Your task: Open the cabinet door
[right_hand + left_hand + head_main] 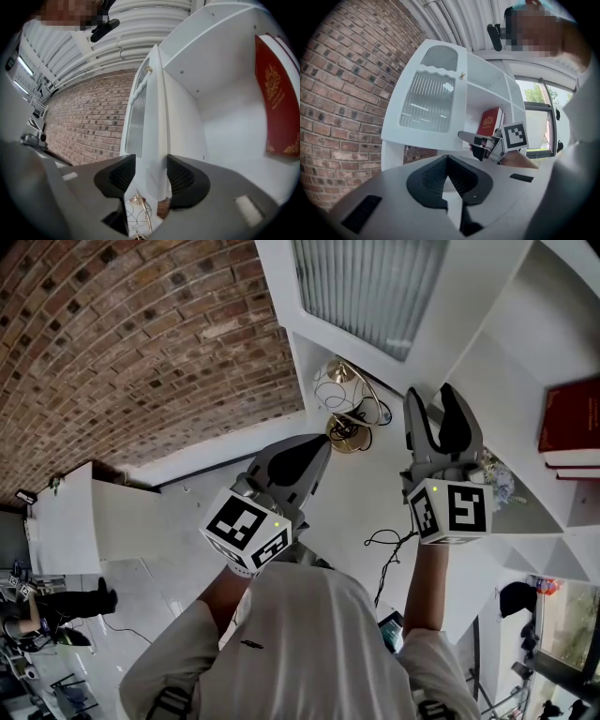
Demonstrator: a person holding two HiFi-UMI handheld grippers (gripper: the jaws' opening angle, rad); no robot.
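1. The cabinet door [431, 103], white with a ribbed glass pane, already stands swung out from the cabinet. In the left gripper view it lies at about 11 o'clock of centre, and the shelves behind it are exposed, with a red book [490, 123] at 3 o'clock of the pane.
2. The right gripper [150, 160] has its jaws spread. The door's free edge runs up from the gap between them toward 12 o'clock. I cannot tell whether the pads press on the wood or only flank it.
3. The left gripper [447, 159] is clenched on nothing, its jaws meeting in a point. It hangs apart from the door, at about 9 o'clock of the right gripper in the head view.
4. A wire-and-brass lamp [342, 404] sits between the two gripper tips in the head view, just below the door.
5. My judgement is that the opening is largely done, since the shelf interior is fully in sight. What may remain is a last widening of the swing and letting go of the edge.
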